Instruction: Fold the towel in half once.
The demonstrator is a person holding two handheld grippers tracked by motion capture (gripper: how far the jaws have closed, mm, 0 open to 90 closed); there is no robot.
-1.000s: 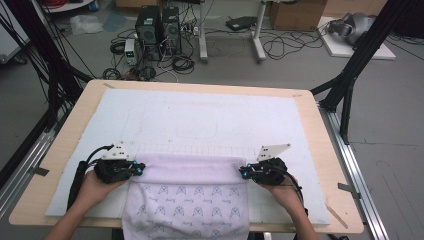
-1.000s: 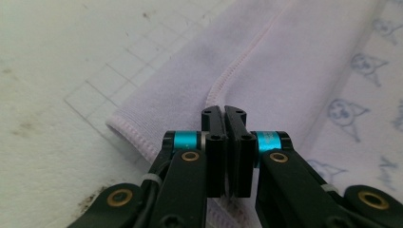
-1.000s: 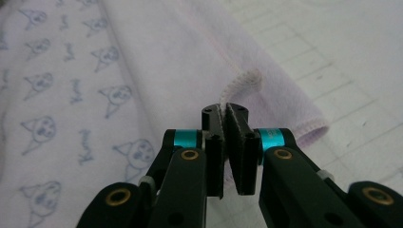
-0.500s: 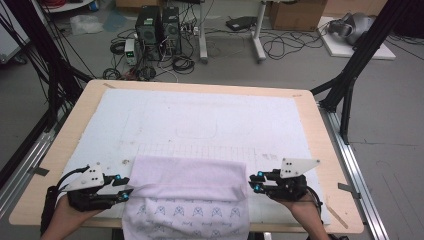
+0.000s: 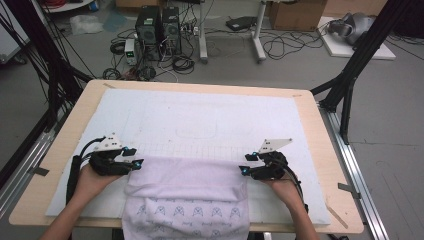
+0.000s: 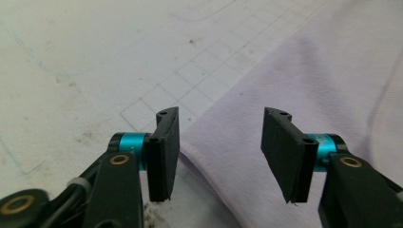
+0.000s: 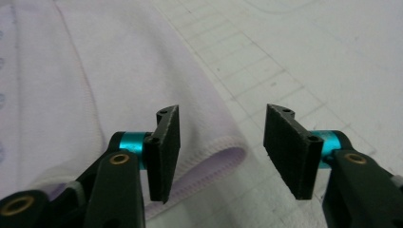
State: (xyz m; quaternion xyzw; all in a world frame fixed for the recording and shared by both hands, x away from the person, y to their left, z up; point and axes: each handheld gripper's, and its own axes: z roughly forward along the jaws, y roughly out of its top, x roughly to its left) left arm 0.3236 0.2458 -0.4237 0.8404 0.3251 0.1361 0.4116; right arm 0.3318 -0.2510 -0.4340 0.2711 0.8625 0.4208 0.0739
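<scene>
A pale lilac garment (image 5: 186, 192) is laid on the white gridded mat (image 5: 210, 120) at the 6 o'clock edge of the table (image 5: 320, 125), its lower part with a small printed pattern hanging over that edge. The upper part has been folded down over the rest, so a doubled band lies across the cloth; the fold appears meant to shorten the piece before further folding.

The left claw (image 5: 136, 162) is held just at the 9 o'clock corner of that fold, and the right claw (image 5: 243, 170) at the 3 o'clock corner. Each is aimed inward along the fold line, which suits a two-handed fold where both corners are carried together to keep the edge straight.

In the left gripper view the left claw (image 6: 216, 142) stands about half open; its jaws have just been opening, and the cloth (image 6: 304, 95) lies flat below and beyond them, not pinched. In the right gripper view the right claw (image 7: 218, 142) is likewise about half open, its jaws just having been opening, with the stitched hem (image 7: 209, 159) of the garment lying beneath the gap, free of the pads. Nothing is gripped by either claw.

It is judged that the fold has been set down and released, and that the corners are left square to the grid lines for the next fold.
</scene>
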